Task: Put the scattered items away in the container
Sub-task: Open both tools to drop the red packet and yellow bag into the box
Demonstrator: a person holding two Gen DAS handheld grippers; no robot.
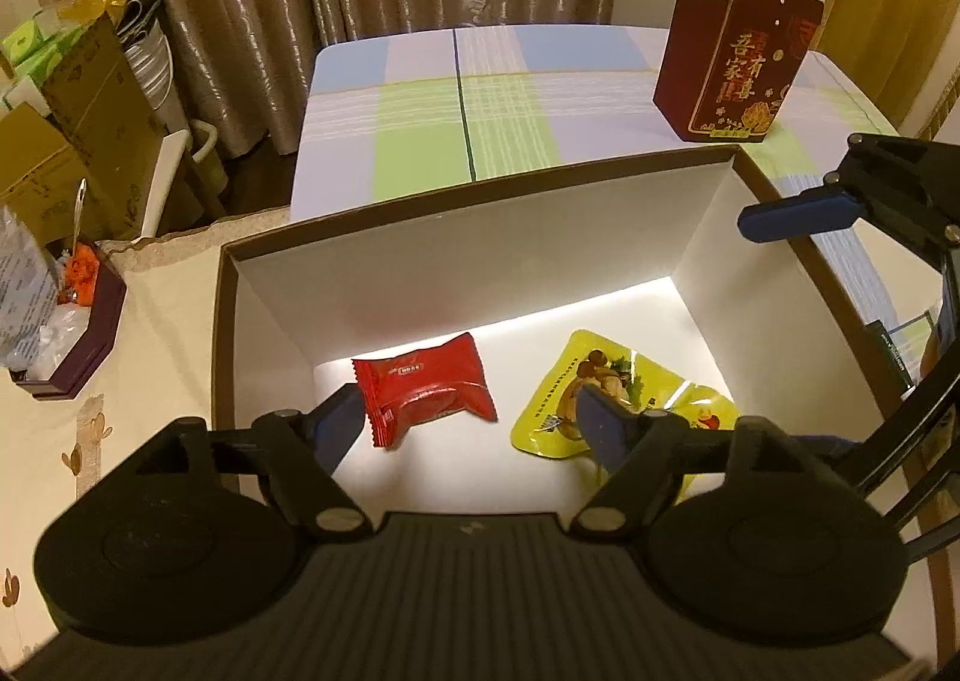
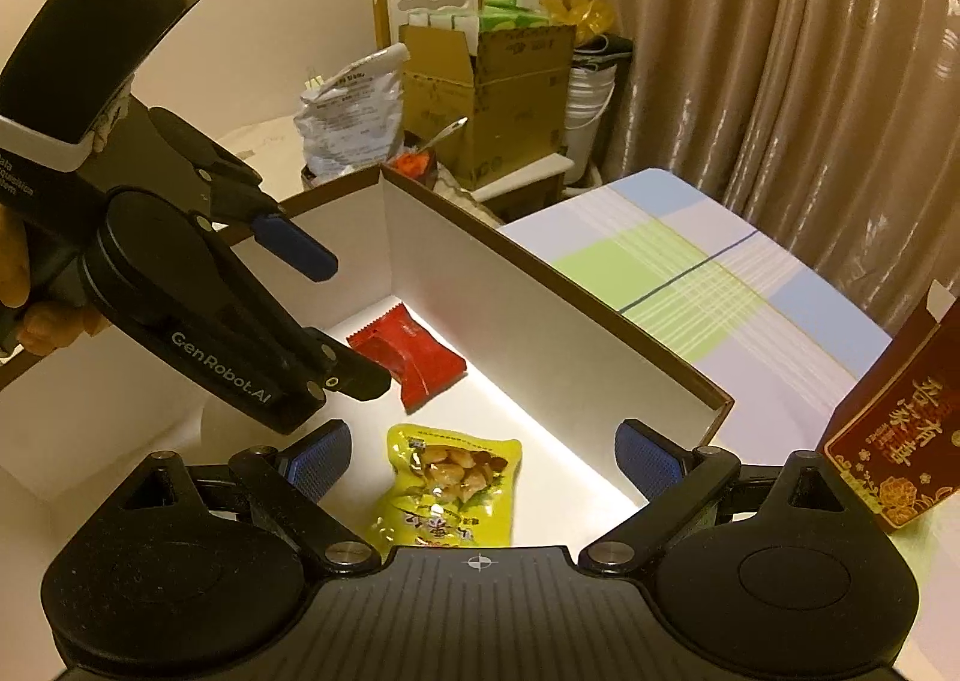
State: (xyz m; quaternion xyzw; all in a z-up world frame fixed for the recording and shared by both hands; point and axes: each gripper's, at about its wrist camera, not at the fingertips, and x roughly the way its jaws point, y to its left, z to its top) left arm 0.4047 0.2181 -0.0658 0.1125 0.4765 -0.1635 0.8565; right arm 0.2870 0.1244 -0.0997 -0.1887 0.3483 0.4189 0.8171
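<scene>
A white box with a brown rim stands open on the table. On its floor lie a red snack packet and a yellow snack packet. My left gripper hangs inside the box, open, with the red packet lying loose by its left finger. Open as well, my right gripper hovers just above the yellow packet without touching it. In the left wrist view one of its blue fingers shows over the box's right wall.
A maroon gift carton with gold characters stands beyond the box on a checked cloth. A small dark tray with a spoon sits to the left. Cardboard boxes and curtains stand behind.
</scene>
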